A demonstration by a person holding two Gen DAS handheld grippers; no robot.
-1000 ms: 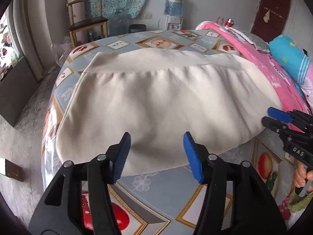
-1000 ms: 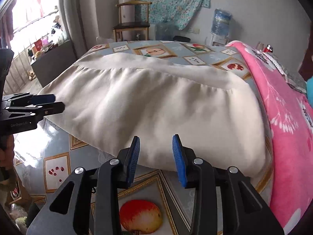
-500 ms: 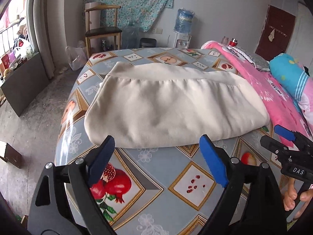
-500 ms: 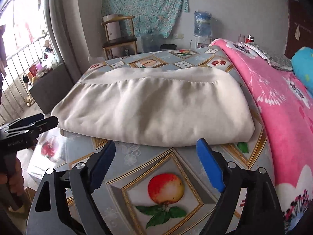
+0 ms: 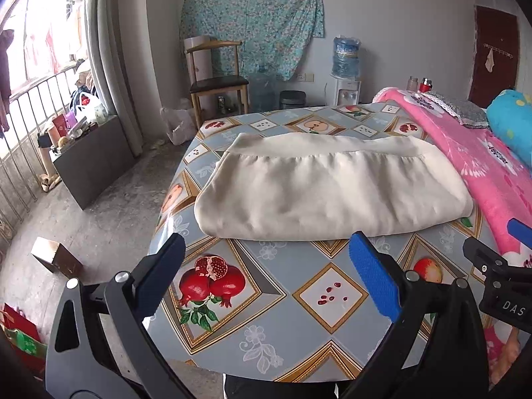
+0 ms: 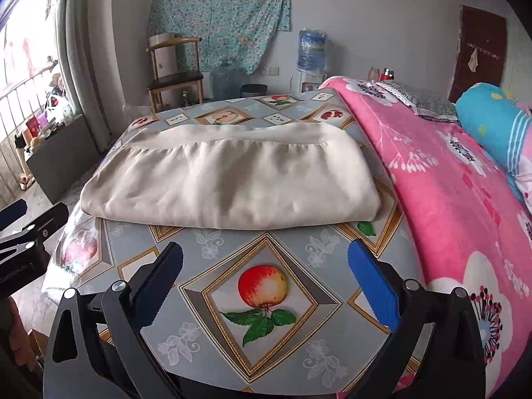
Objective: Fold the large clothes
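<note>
While folded, garment [image 5: 329,193] hides its layers.

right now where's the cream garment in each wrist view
Left wrist view: the cream garment lies folded across the middle, beyond the open left gripper.
Right wrist view: it sits centre-left, beyond the open right gripper.
Shared landmark: the wooden chair against the far wall.

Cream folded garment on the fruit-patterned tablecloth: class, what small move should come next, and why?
Probably bring the left gripper forward to the cream folded garment at its left end, ready to fold it across. It lies as a long, wide band on the fruit-patterned tablecloth, and both grippers' jaws are opening with nothing between them.
</note>
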